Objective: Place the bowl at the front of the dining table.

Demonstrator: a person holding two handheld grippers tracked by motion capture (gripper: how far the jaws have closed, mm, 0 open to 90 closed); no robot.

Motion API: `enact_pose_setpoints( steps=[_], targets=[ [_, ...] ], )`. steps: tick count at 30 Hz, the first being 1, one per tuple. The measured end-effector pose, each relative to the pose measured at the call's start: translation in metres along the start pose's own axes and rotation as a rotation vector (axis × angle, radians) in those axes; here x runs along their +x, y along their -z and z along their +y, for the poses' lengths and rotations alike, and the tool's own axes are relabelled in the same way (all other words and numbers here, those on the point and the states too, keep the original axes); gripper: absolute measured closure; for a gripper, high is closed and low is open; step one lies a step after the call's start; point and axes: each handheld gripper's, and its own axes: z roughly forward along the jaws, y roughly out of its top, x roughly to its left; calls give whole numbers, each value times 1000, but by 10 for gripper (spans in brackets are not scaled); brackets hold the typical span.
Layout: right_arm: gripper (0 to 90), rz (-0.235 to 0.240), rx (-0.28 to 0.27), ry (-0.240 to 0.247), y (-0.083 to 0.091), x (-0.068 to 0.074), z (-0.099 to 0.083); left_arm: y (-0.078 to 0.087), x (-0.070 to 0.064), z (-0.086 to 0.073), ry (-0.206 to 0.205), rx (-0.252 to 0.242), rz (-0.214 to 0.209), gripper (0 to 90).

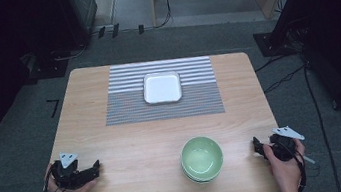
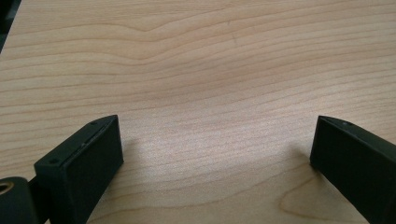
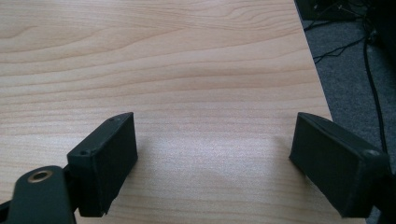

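Observation:
A pale green bowl [image 1: 202,158], apparently stacked on another, stands near the front edge of the wooden table [image 1: 129,142]. A white square plate [image 1: 162,87] lies on a striped grey placemat [image 1: 124,107] at the back. My left gripper [image 1: 96,167] rests at the front left, held by a hand, jaws wide apart over bare wood [image 2: 215,140]. My right gripper [image 1: 256,144] sits at the front right edge, also open with nothing between its jaws [image 3: 215,144].
Dark grey floor surrounds the table, with black cables [image 1: 287,77] running at the right and dark equipment stands [image 1: 292,3] at the back. The table's right edge [image 3: 322,98] lies close beside my right gripper.

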Motion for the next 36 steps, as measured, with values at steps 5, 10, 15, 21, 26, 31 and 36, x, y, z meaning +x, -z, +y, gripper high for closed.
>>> enact_pose_setpoints(
  steps=[5, 10, 15, 21, 26, 31, 36],
  targets=[
    [135, 1, 2, 5, 0, 1, 0, 0, 0, 0, 0, 0, 0, 20],
    [139, 38, -23, -37, 5, 4, 1, 0, 0, 0, 4, 1, 5, 20],
    [137, 51, -74, -9, 16, 16, 8, -1, -1, 1, 21, 1, 22, 20],
    [137, 83, -123, 13, 29, 30, 14, -1, -2, 2, 25, 1, 26, 20],
    [137, 119, -155, 12, 39, 38, 18, -2, -2, 2, 32, 2, 33, 20],
    [136, 151, -177, 4, 46, 45, 21, -3, -3, 3, 35, 0, 35, 20],
    [136, 183, -198, -4, 54, 52, 25, -3, -3, 3, 35, 0, 35, 20]
  ],
)
